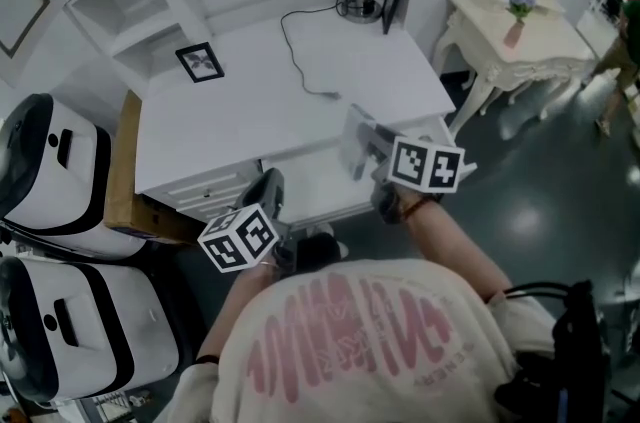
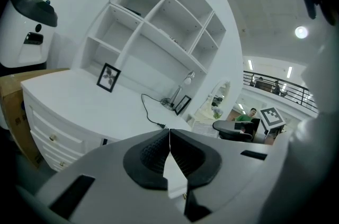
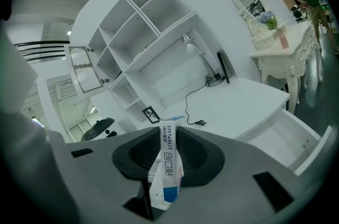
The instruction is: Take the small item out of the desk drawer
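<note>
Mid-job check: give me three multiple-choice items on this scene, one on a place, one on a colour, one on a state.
1. Where does the small picture frame stand?
A) on the desk top
B) on the floor
C) on a chair

2. What colours is the small box in the right gripper?
A) red and black
B) white and blue
C) green and yellow

3. How do the jaws of the left gripper stand?
A) wide apart
B) shut on a pen
C) together, nothing between

Answers:
1 A, the frame stands on the white top.
2 B, it is a white carton with a blue patch.
3 C, the tips touch and nothing is gripped.
</note>
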Demonstrator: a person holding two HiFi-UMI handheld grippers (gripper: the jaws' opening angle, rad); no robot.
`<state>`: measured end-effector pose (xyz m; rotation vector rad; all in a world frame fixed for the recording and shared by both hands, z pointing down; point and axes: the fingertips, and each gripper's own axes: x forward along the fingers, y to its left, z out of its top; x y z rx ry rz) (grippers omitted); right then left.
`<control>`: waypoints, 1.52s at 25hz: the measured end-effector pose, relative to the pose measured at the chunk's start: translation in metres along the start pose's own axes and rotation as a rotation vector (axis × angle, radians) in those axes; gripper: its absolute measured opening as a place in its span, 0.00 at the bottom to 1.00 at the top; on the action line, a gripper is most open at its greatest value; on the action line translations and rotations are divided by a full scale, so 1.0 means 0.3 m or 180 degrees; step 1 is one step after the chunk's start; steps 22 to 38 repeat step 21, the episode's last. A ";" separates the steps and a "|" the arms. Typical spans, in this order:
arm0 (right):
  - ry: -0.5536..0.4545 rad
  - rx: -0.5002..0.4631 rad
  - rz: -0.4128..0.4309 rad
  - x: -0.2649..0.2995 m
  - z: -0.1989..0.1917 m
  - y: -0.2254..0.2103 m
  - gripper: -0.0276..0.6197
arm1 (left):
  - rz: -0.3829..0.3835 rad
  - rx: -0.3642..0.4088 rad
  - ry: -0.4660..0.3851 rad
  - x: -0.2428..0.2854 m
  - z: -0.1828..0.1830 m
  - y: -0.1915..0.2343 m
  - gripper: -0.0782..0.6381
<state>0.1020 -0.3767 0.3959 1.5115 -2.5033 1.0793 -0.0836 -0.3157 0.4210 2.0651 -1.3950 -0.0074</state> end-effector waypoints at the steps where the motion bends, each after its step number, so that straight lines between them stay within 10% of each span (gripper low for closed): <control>1: 0.0008 0.0006 -0.0003 0.001 -0.003 -0.005 0.21 | 0.0004 -0.0003 0.0006 0.002 -0.003 0.000 0.15; 38: 0.0111 0.0078 -0.0087 0.002 -0.043 -0.088 0.21 | 0.0027 -0.0058 0.0120 0.040 -0.050 -0.011 0.15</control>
